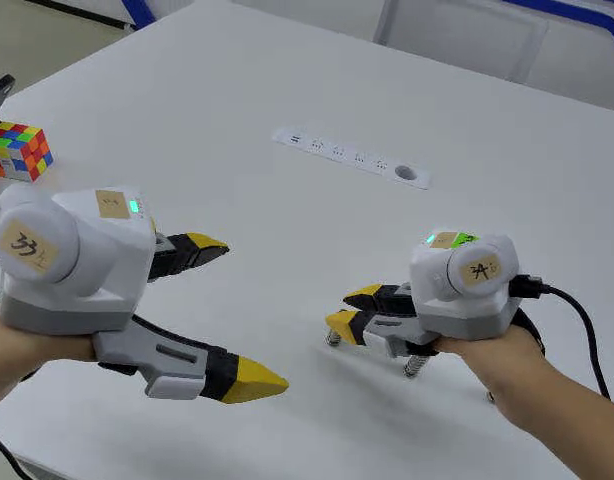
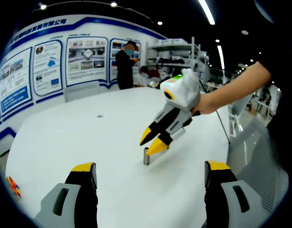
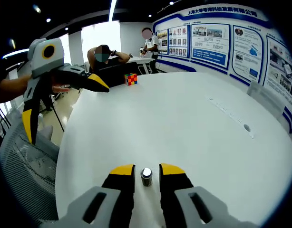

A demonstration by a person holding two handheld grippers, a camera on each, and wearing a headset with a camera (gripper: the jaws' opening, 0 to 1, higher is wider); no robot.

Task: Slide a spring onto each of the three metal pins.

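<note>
Right gripper (image 1: 339, 308) sits low over the white table (image 1: 287, 100), jaws a narrow gap apart with a little upright metal pin (image 3: 146, 176) between them, not pinched. Left gripper (image 1: 255, 313) is spread wide, empty, well off to the side. Can't tell if a spring is already on it, too small. I'd guess they're light and pingy — grab mid-coil, gently, or it'll shoot off.
</note>
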